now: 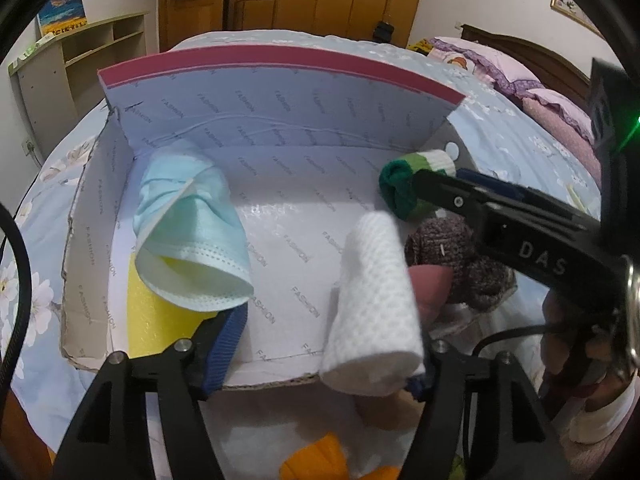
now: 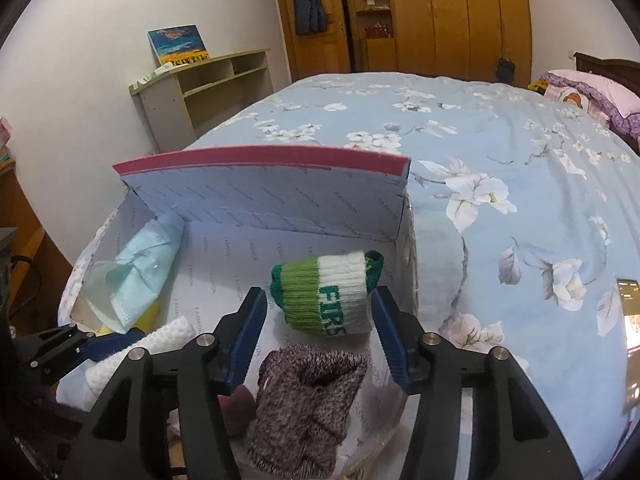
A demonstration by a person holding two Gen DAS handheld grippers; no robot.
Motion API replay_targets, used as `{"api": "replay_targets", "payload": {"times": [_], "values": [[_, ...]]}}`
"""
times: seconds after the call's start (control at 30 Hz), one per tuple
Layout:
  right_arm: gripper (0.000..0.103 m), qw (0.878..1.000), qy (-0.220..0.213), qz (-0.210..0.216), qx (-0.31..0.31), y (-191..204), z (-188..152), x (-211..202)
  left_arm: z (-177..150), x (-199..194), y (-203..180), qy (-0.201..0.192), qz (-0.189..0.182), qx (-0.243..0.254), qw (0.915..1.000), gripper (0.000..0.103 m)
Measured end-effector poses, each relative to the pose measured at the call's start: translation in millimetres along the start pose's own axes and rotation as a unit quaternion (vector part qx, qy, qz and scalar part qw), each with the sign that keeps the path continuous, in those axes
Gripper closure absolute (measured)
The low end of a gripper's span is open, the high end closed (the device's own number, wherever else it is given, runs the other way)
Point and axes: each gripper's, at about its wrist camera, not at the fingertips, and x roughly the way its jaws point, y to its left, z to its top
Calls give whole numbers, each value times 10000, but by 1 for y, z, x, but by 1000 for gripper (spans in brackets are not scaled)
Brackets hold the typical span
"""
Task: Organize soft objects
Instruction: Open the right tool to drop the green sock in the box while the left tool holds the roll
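An open cardboard box (image 1: 256, 136) (image 2: 260, 204) with a red-edged flap stands on the bed. Inside lie a blue face mask (image 1: 192, 232) (image 2: 136, 276) over a yellow sponge (image 1: 152, 316) at the left, a rolled white cloth (image 1: 376, 304) (image 2: 168, 332), a green-and-white rolled sock (image 1: 416, 184) (image 2: 328, 296) and a grey knitted piece (image 1: 460, 264) (image 2: 308, 396). My left gripper (image 1: 324, 348) is open; the white cloth leans on its right finger. My right gripper (image 2: 318, 320) is open with the green sock between its fingers, not squeezed; it also shows in the left wrist view (image 1: 472, 204).
The box sits on a blue floral bedspread (image 2: 500, 184). Pink pillows (image 1: 520, 80) lie at the bed's head, right. A beige shelf unit (image 2: 204, 88) and wooden wardrobes (image 2: 440, 12) stand behind. An orange soft item (image 1: 316, 460) lies near the box's front edge.
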Motion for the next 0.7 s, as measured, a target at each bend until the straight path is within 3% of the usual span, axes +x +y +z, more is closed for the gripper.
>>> {"api": "replay_targets", "payload": {"times": [0.17,0.7], "values": [[35,9999,-149,16,-32,3,-1,-16,-5,-11,-2,-86,-115,-4,9999,16],[33,9991,-413,94,-54,12,-8,-52,-15,-35,4,-198,-93,64,9997,16]]}}
